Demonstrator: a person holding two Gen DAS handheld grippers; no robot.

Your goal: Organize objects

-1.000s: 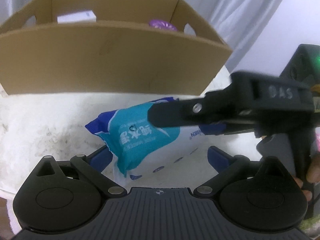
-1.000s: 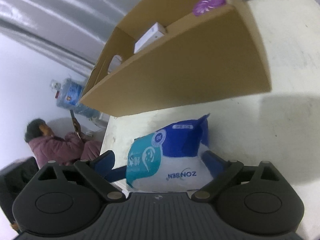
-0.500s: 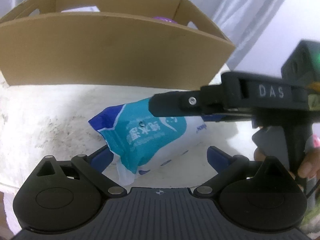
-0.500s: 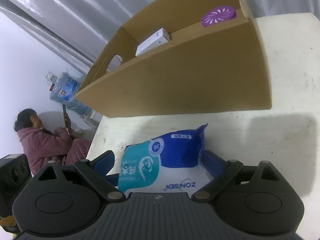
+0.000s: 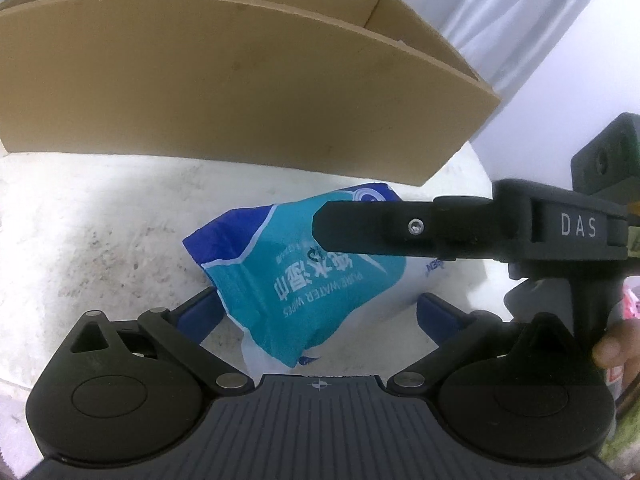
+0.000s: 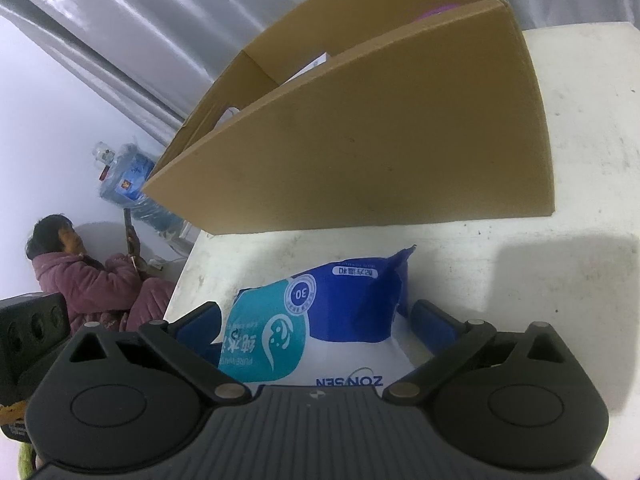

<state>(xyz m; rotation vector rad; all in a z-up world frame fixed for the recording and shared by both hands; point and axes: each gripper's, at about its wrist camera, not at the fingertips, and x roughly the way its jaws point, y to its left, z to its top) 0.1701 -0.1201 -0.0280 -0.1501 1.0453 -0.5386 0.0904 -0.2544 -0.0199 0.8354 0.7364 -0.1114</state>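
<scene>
My left gripper (image 5: 318, 312): black ribbed body, two round black hubs, silver pivot pins, blue fingers (image 5: 199, 314). My right gripper (image 6: 316, 322): same build; side view shows black bar, silver screw, white "DAS" lettering. Bare fingertip (image 5: 610, 346) on its handle.

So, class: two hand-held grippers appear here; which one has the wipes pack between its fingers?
The right hand-held gripper: the water wipes pack sits between its blue fingers; the left hand-held gripper only faces it.

Left wrist view sits low over the table (image 5: 100, 208), facing the cardboard box (image 5: 240, 92) close ahead. Right wrist view looks in crosswise; both share the wipes pack (image 5: 304, 292).
</scene>
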